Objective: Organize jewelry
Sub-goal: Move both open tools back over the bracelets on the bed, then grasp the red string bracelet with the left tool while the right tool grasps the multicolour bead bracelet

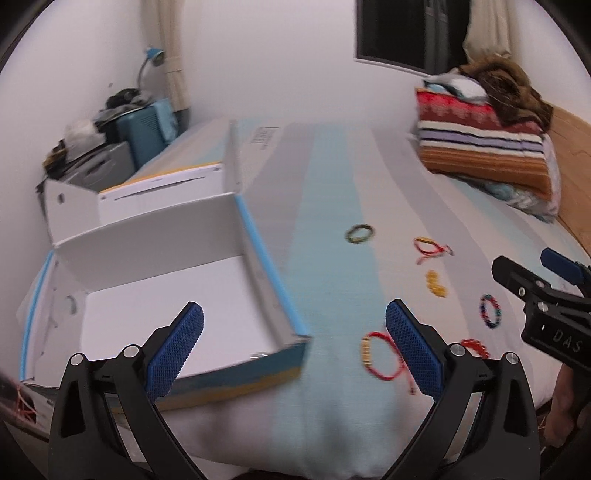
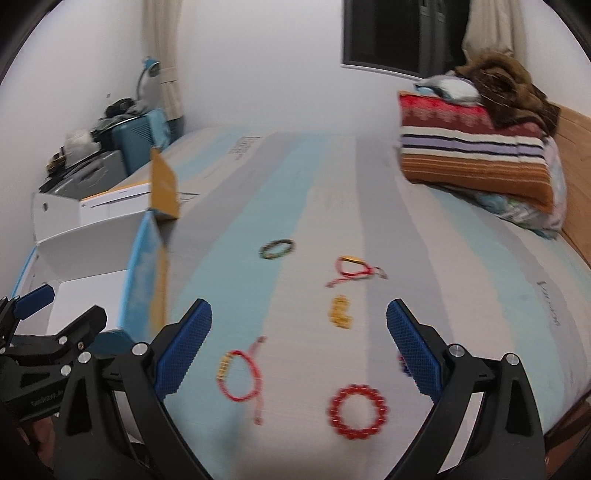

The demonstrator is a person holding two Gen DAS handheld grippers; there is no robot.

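Note:
Several bracelets lie on the striped bed sheet: a red cord one with gold beads, a red beaded ring, a yellow bead cluster, a red-and-gold cord one, a dark green one and a blue-red beaded one. An open white box with blue edge sits left. My left gripper is open and empty at the box's near right corner. My right gripper is open and empty above the near bracelets.
Folded striped blankets with a brown garment on top lie at the far right by the wooden headboard. A cluttered side table with a blue lamp stands left of the bed. A dark window is behind.

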